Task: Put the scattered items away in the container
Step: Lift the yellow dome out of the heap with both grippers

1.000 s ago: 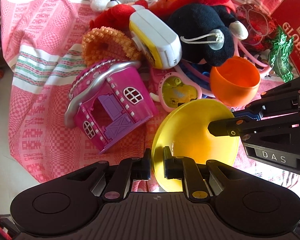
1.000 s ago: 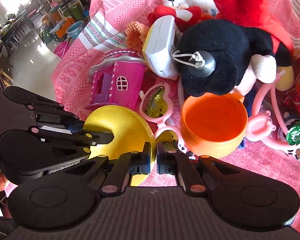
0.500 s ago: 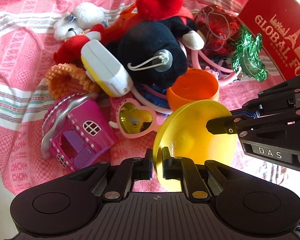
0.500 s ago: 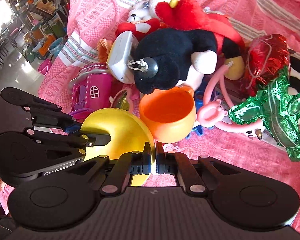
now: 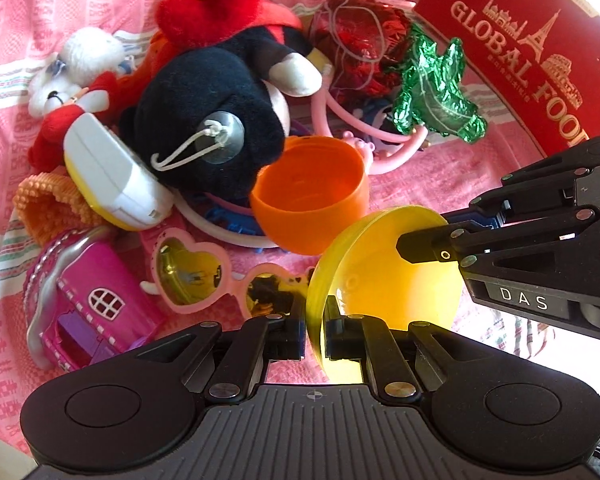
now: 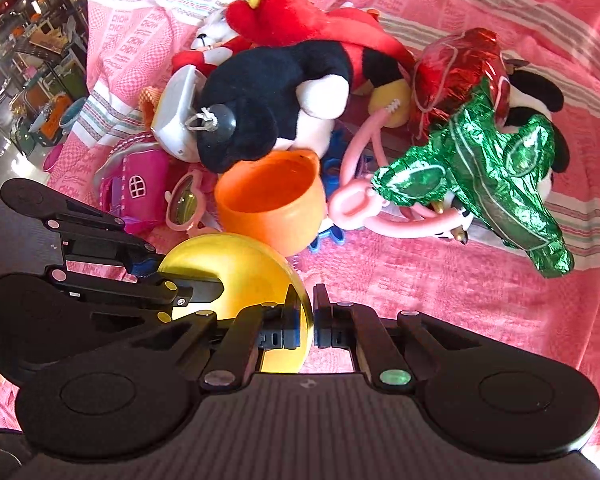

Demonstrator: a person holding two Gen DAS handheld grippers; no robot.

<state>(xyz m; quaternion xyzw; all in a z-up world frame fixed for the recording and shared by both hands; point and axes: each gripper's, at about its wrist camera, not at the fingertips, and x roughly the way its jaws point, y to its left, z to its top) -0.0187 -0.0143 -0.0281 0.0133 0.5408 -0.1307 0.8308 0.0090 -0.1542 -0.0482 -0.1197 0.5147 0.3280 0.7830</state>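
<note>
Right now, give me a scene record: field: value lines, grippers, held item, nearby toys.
left hand-held gripper: shut on rim of yellow half-shell
right hand-held gripper: shut on same shell's rim
yellow half-shell: held by both, above pink cloth
orange half-shell: open side up, just beyond yellow one
heart sunglasses: on cloth, left of shell
black plush: in toy pile behind orange shell
red box: far right

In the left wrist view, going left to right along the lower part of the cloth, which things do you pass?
Pink toy house → heart-shaped sunglasses → yellow bowl half gripped at its rim by the left tool → right tool, also on the bowl.
</note>
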